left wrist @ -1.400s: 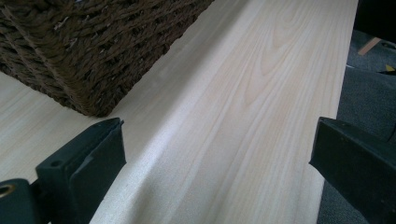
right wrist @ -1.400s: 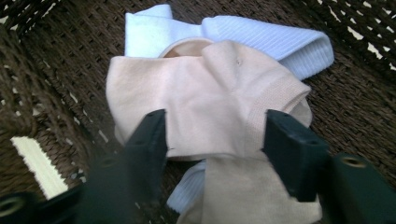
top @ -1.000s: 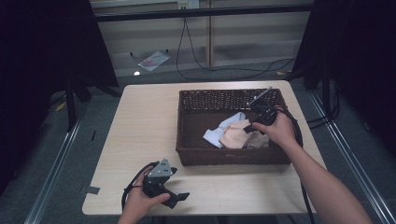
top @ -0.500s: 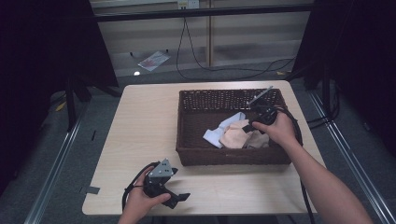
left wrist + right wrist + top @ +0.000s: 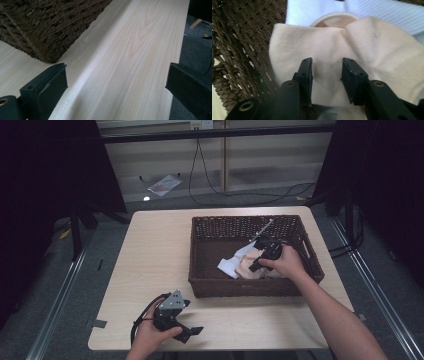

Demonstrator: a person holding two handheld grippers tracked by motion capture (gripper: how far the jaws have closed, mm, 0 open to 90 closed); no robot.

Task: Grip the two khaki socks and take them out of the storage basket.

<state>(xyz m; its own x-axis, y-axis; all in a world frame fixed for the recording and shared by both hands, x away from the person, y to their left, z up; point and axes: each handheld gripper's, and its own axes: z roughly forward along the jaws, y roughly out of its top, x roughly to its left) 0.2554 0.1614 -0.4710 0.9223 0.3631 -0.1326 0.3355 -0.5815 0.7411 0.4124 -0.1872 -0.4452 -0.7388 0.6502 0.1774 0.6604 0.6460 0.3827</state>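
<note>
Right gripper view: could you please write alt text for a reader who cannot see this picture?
The right gripper presses its two black jaws, partly apart, onto a fold of a peach cloth lying inside a dark brown woven basket. A white ribbed cloth lies under the peach one at the top of the picture.

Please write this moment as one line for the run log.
right gripper: jaws part-closed, straddling fold of cream sock in basket | left gripper: open, empty, over table
</note>
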